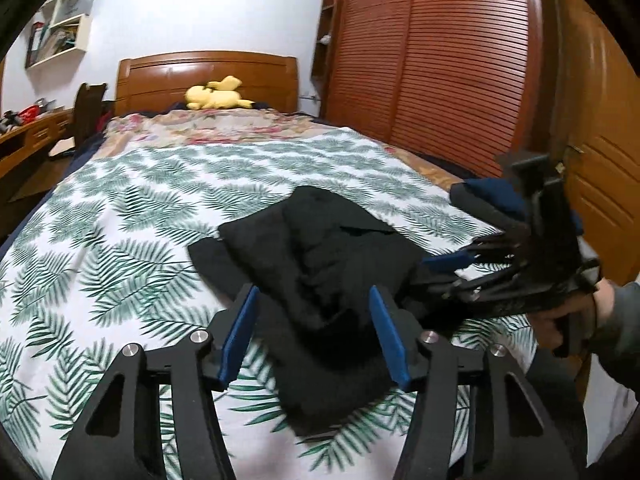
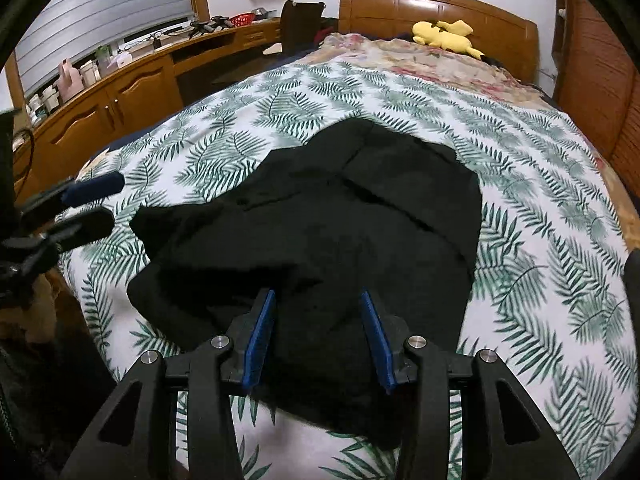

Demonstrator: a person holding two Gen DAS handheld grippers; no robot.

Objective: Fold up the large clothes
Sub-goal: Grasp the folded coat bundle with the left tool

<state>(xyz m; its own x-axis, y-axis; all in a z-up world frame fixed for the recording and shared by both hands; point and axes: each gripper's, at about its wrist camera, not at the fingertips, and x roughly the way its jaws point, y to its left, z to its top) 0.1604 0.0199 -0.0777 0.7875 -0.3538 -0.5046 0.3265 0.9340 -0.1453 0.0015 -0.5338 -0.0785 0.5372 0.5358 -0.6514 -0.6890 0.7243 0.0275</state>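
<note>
Blue pads of the left tool (image 1: 314,336) stand spread over the near end of the black garment (image 1: 320,264), pinching nothing; the right tool (image 2: 318,338) is likewise spread above the garment's near edge. Risk, as I judge it: the thick bundle may spring apart, or a tool may catch only the top layer and drag the fold askew. It lies bunched and half-folded, matte, on the bed (image 1: 120,216), near the foot.

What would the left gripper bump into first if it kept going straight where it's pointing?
Most likely the black garment lying on the leaf-print bedspread. The left gripper points down at it with its jaws apart, though how far off the cloth lies is hard to judge.
</note>
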